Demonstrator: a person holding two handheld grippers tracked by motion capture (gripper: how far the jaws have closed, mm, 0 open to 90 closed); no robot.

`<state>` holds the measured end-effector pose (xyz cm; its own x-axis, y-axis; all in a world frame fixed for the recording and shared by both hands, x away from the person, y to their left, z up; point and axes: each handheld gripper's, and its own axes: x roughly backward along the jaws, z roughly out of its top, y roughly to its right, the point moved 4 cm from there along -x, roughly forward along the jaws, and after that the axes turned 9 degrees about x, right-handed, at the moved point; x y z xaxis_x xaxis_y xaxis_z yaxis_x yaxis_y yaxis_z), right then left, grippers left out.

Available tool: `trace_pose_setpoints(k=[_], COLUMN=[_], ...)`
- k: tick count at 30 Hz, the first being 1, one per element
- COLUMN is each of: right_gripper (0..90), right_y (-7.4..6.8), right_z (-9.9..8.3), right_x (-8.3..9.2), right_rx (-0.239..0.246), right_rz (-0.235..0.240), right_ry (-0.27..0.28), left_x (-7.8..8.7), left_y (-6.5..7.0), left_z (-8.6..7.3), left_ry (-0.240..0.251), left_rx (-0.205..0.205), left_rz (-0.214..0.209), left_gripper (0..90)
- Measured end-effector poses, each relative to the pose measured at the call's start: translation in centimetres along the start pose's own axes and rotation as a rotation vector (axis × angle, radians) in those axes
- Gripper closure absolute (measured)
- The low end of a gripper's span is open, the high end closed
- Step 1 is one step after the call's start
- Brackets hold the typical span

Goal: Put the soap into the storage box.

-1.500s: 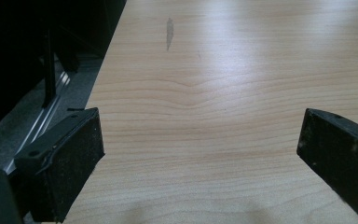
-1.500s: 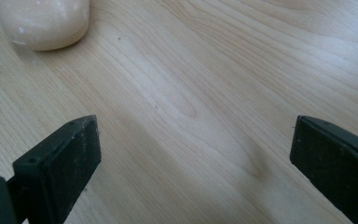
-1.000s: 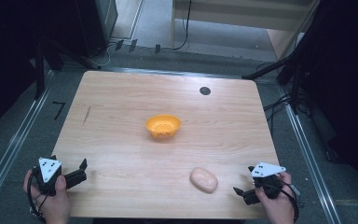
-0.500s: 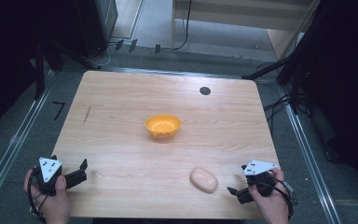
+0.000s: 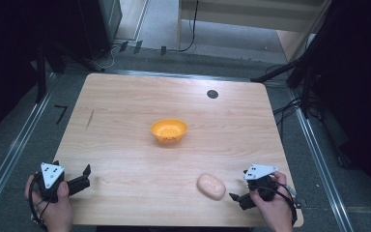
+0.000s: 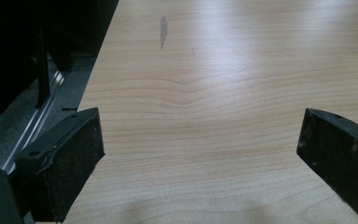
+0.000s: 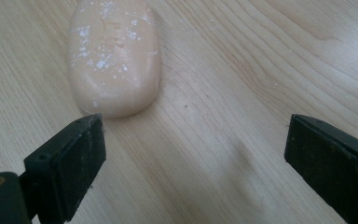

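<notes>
Right hand-held gripper (jaws wide) has neared the soap bar.

Right tool jaws wide apart, nothing between; pale soap bar just beyond left jaw on wooden table.

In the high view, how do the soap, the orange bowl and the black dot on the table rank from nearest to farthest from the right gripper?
From the right gripper, in the high view:
1. Soap: just left of the open jaws, at the near edge of the table.
2. Orange bowl: mid-table, farther back and to the left.
3. Black dot: near the far edge.
</notes>
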<state>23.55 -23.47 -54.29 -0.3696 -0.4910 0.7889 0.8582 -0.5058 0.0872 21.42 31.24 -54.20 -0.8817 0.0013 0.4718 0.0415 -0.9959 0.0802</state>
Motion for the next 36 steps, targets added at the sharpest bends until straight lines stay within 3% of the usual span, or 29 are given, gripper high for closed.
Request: trace_pose_setpoints(k=[27, 36], right_gripper=[5.9, 6.1], right_y=[-1.9, -2.5], right_z=[2.7, 3.2], right_x=[-2.3, -3.0], right_rx=[0.024, 0.035], right_rz=[0.072, 0.075], right_ry=[0.006, -0.009], left_x=[-0.1, -0.1], left_y=[0.0, 0.0], left_z=[0.0, 0.0], left_ry=[-0.012, -0.012], left_rx=[0.000, 0.000], left_rz=[-0.001, -0.007], left_gripper=[0.8, 0.8])
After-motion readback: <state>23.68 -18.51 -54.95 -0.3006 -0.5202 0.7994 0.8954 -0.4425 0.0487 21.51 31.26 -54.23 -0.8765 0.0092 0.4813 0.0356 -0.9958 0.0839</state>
